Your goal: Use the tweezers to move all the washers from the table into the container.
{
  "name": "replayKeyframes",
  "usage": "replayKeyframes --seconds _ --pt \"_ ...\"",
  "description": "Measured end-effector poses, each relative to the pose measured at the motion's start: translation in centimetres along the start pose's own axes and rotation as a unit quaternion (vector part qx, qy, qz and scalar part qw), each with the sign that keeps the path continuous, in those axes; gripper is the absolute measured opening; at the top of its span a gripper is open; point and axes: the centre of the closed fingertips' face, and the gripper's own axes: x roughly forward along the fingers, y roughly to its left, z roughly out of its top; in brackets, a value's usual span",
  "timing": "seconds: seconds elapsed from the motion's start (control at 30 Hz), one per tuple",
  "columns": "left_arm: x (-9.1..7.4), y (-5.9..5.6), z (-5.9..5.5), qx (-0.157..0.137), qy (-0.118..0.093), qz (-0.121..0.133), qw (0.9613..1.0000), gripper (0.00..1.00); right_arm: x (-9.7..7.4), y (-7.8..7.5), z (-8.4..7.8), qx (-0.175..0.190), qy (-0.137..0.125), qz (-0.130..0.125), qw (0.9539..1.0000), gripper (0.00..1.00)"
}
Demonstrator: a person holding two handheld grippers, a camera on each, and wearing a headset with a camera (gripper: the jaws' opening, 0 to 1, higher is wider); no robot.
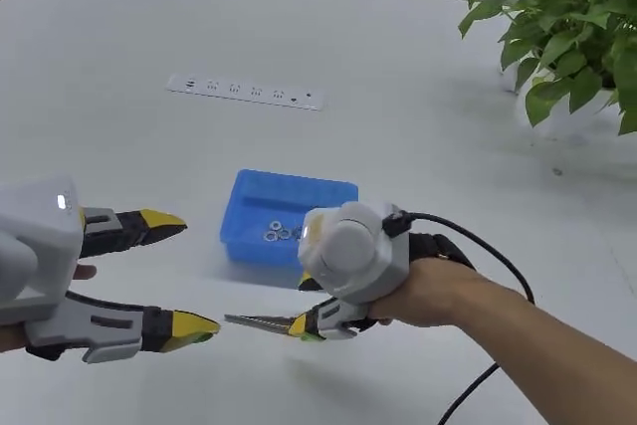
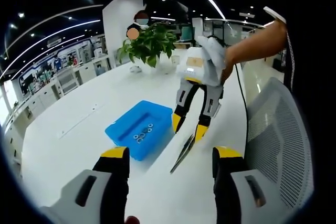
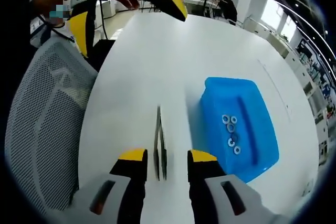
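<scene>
gripping the tweezers (image 3: 159, 140), right tongs (image 3: 168, 157) hide their rear end; left tongs (image 1: 194, 274) gape empty.

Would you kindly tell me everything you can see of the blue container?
The blue container is a shallow rectangular tray with rounded corners and a raised rim, plastic by its look, open on top. It sits flat on the white table. A small cluster of silvery washers lies on its floor. The tweezers in the right gripper are beside it, not touching it.
</scene>
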Motion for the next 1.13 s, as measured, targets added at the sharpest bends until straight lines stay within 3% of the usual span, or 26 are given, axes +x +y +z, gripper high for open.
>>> replayKeyframes --seconds 0.27,0.37,0.47,0.87,1.13 --pt "1.0 0.3 -0.2 -0.006 -0.002 -0.006 1.0 0.73 -2.8 -1.9 -1.0 0.049 -0.045 -0.054 0.9963 0.43" --pt "1.3 0.8 -0.2 -0.009 -0.004 -0.006 0.9999 0.75 -4.0 -2.8 -1.8 0.081 -0.074 -0.085 0.9904 0.47" --pt "1.5 1.1 -0.4 -0.01 -0.003 -0.007 0.9999 0.76 -5.0 -3.2 -2.6 0.088 -0.094 -0.1 0.9866 0.53" --pt "1.9 2.3 -0.5 -0.009 -0.007 -0.014 0.9998 0.87 -7.3 -3.9 -5.3 0.126 -0.144 -0.121 0.974 0.74" --pt "1.9 2.1 -0.7 -0.004 -0.006 -0.019 0.9998 0.93 -7.7 -3.7 -6.0 0.13 -0.152 -0.125 0.9717 0.87"
